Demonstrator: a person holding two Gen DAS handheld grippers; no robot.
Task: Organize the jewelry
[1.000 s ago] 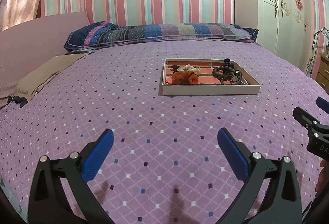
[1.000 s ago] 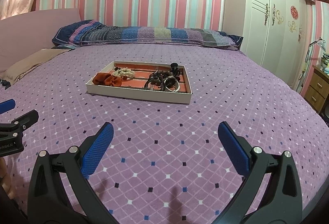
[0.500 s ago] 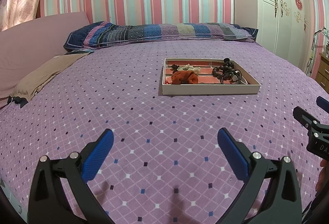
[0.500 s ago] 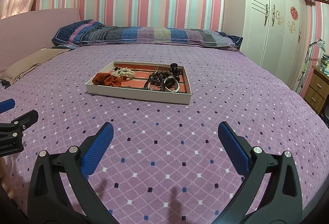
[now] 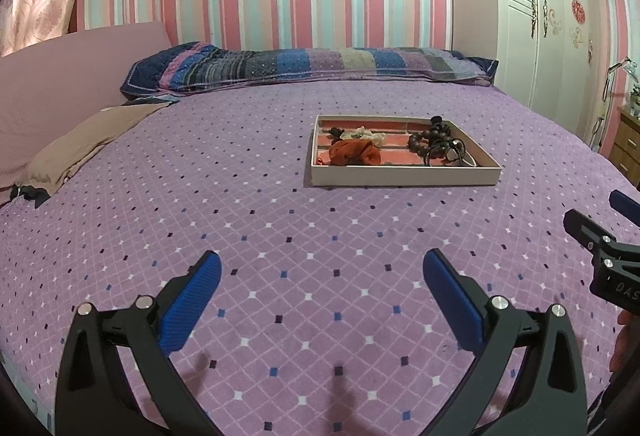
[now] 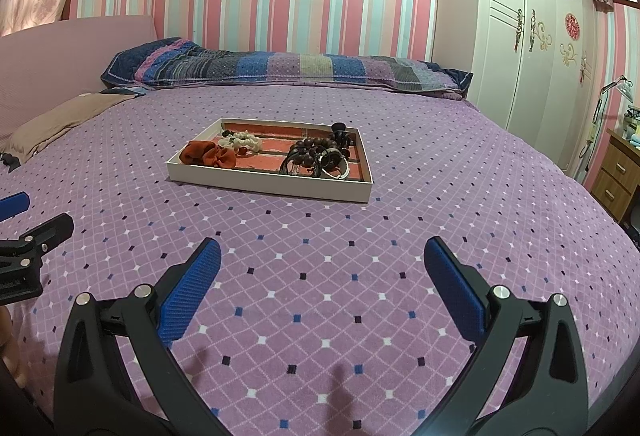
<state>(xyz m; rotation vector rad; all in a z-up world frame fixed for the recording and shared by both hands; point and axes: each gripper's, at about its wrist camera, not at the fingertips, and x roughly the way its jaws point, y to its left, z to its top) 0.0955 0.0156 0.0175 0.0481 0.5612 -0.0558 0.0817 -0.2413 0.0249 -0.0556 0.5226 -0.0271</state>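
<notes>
Jewelry (image 6: 316,155) heaped in tray (image 6: 268,184) on bed (image 6: 320,276); left gripper (image 5: 322,272), right gripper (image 6: 322,260) both wide, empty

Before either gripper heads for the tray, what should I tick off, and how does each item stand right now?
1. Left gripper open, nothing held: ok.
2. Right gripper open, nothing held: ok.
3. Shallow white cardboard tray lying flat on the purple quilted bedspread: ok.
4. Bedspread between grippers and tray unobstructed: ok.
5. Rust-orange fabric scrunchie lying apart from the dark wooden bead bracelets: ok.
6. Bracelets untangled: cannot tell.
</notes>
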